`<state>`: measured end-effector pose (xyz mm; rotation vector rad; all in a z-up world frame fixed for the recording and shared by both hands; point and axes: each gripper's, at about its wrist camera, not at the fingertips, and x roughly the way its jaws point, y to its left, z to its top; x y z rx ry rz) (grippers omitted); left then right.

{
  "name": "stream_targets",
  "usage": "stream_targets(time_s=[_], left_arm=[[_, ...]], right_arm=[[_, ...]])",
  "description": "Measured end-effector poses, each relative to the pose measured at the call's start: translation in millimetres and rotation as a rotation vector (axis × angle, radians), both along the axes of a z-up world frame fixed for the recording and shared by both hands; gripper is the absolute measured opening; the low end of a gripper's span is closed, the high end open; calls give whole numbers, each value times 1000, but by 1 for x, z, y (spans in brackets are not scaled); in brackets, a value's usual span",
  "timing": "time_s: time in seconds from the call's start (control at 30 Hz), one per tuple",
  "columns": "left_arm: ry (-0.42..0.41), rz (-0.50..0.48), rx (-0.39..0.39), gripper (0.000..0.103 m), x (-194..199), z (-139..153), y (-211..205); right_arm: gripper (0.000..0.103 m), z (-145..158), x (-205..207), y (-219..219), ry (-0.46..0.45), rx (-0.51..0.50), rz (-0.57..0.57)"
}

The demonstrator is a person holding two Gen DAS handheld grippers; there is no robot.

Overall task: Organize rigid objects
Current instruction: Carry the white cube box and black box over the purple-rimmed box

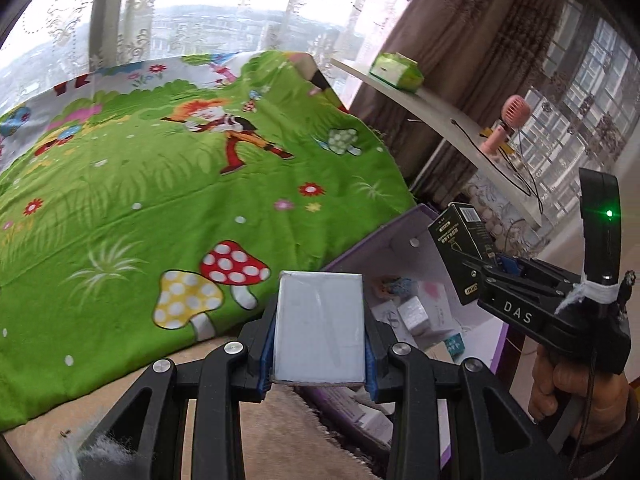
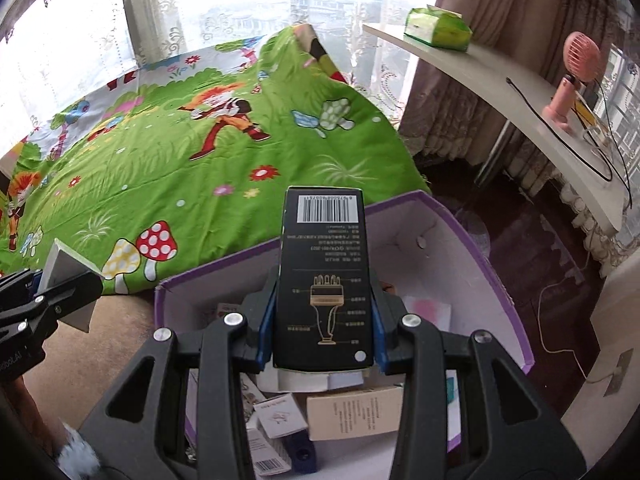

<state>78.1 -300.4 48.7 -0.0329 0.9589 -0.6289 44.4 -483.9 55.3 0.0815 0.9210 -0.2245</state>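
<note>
Left wrist view
- Left gripper (image 1: 320,336): at 6 o'clock, jaws pinching a white box (image 1: 320,326) by its long sides, blue pads against it.
- White box: flat, plain face up, over the near edge of the bin (image 1: 404,232).
- Bin: purple outside, white inside, at 4 o'clock, holding small cartons; one silver carton (image 1: 416,314) shows.
- Right gripper (image 1: 486,270): at 3 o'clock, jaws pinching a black box (image 1: 460,240), held above the bin.
- Hand (image 1: 576,392): at 4 o'clock, wrapped round the right gripper's handle.
- Bed (image 1: 160,184): from 9 to 12 o'clock, green cartoon sheet with mushrooms.
- Desk (image 1: 436,108): at 2 o'clock, bearing a green pack (image 1: 396,70) and a pink fan (image 1: 510,120).

Right wrist view
- Right gripper (image 2: 324,316): at 6 o'clock, jaws pinching the black box (image 2: 326,280) at its lower sides.
- Black box: upright along the fingers, barcode at its far end, gold drawing below, over the bin (image 2: 472,248).
- Bin: at 5 o'clock, open, cartons and leaflets lying loose inside.
- Left gripper (image 2: 60,292): at 9 o'clock, pinching the white box (image 2: 66,270), just beside the bin's left wall.
- Bed (image 2: 180,140): from 9 to 12 o'clock.
- Desk (image 2: 500,92): from 1 to 3 o'clock, with the green pack (image 2: 438,28), pink fan (image 2: 576,76) and a black cable (image 2: 560,128).
</note>
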Motion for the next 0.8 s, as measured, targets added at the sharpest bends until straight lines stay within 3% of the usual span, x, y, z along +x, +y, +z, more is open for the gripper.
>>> stream_targets(time_s=[0.17,0.23,0.3,0.4,0.7,0.8], left_arm=[[2,-60,12,41,-18,-1,-29],[10,-72,8,58,-23,-2,-35],[6,-86,15,65,-29,-3,-39],[9,-89,29,69,-38,-4,-40],[60,-78,140,78,-68,-31,-28],[108,-78,124,81,-66,-41,-26]], right_arm=[[43,0,-23,-24,-10,-4,-55],[43,0,-30,-31,-18,-1,-78],[44,-1,-36,-36,-20,0,-92],[58,-2,-45,-38,-23,12,-105],[61,-17,-86,-28,13,18,-130],[61,-23,-100,-25,36,11,-148]])
